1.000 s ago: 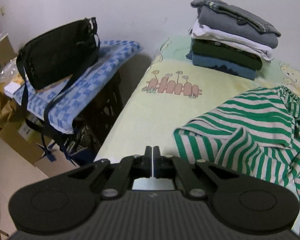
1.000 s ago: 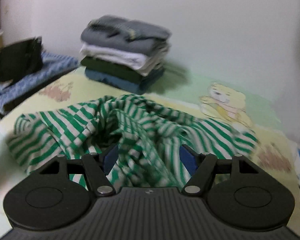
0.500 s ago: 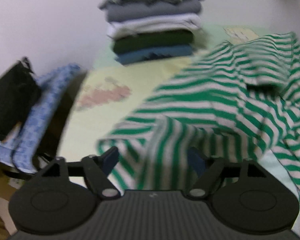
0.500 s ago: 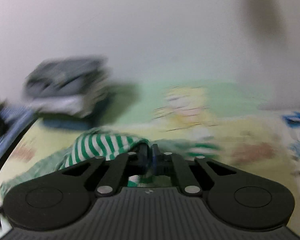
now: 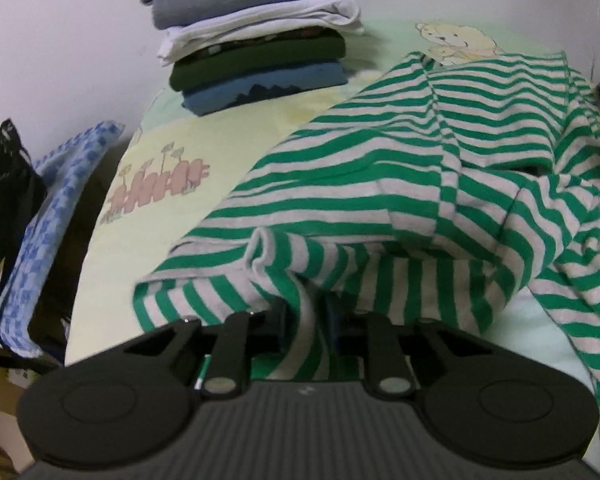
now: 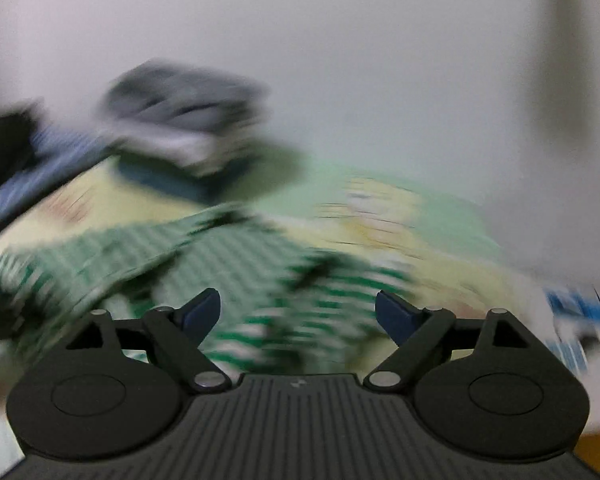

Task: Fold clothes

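My left gripper (image 5: 306,320) clamps the striped shirt (image 5: 400,184) hem near the bed's (image 5: 100,264) left edge, so my right gripper (image 6: 298,312), jaws apart, should pinch the matching corner squarely.

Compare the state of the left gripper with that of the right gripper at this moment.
The left gripper is shut on a bunched fold of the green and white striped shirt; the right gripper is open, with nothing between its fingers. The left wrist view is sharp, the right wrist view heavily motion-blurred. Both are black two-finger tools above the pale yellow cartoon-print bedsheet, with the shirt ahead of them.
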Demonstrator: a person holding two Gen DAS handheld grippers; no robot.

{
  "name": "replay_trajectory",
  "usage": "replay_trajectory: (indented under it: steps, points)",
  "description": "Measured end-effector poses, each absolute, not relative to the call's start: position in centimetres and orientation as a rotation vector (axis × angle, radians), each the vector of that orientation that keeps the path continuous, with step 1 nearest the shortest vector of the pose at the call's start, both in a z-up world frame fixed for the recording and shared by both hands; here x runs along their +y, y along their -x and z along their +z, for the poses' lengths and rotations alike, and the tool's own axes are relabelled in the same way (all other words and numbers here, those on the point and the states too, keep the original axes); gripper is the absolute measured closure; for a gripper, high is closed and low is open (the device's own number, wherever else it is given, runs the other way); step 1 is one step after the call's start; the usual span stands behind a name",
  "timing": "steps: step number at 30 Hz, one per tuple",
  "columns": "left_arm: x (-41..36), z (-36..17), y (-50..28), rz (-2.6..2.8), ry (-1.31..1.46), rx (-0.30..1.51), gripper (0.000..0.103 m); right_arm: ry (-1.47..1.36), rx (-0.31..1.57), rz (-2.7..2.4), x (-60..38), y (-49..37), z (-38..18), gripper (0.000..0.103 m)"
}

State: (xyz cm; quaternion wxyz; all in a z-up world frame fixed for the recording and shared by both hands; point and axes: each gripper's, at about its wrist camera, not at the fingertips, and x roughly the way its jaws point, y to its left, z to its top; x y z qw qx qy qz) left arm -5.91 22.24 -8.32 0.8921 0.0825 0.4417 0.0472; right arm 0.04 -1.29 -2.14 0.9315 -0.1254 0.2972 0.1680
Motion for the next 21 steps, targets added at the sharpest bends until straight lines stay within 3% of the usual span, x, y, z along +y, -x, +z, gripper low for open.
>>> replay_trajectory:
  steps: [3, 5, 6, 7, 8, 12, 15, 17, 20, 21]
  points:
    - [22.7, -8.2, 6.7, 0.115, -0.159, 0.917, 0.083, 0.33, 0.656, 0.392, 2.5, -1.3, -3.9, 0.016]
    - [23.2, -8.1, 7.5, 0.127, -0.153, 0.918, 0.083, 0.292, 0.718, 0.369, 2.7, -3.5, -4.9, 0.023]
    - [23.4, -8.1, 7.9, 0.133, -0.148, 0.919, 0.083, 0.273, 0.749, 0.357, 2.7, -4.6, -5.4, 0.039]
    - [23.7, -8.0, 8.4, 0.138, -0.143, 0.918, 0.083, 0.254, 0.78, 0.345, 2.8, -5.7, -5.9, 0.071]
    - [23.9, -7.8, 8.8, 0.139, -0.142, 0.916, 0.082, 0.2, 0.809, 0.344, 2.3, -6.7, -5.9, 0.08]
    - [23.8, -6.3, 10.0, 0.115, -0.2, 0.869, 0.071, 0.001, 0.733, 0.275, -2.1, -8.4, -2.9, 0.092]
    - [23.4, -4.6, 10.3, 0.055, -0.218, 0.823, 0.053, -0.01, 0.622, 0.17, -4.6, -8.9, -0.1, 0.094]
    - [22.8, -3.5, 9.8, -0.007, -0.221, 0.783, 0.026, -0.035, 0.639, 0.151, -5.9, -9.8, 0.6, 0.088]
    - [20.3, -3.1, 8.3, -0.078, -0.283, 0.731, 0.004, -0.049, 0.678, 0.151, -6.7, -9.7, 0.6, 0.068]
    - [19.4, -3.2, 7.7, -0.1, -0.305, 0.72, 0.003, -0.025, 0.675, 0.139, -6.8, -8.9, 0.4, 0.055]
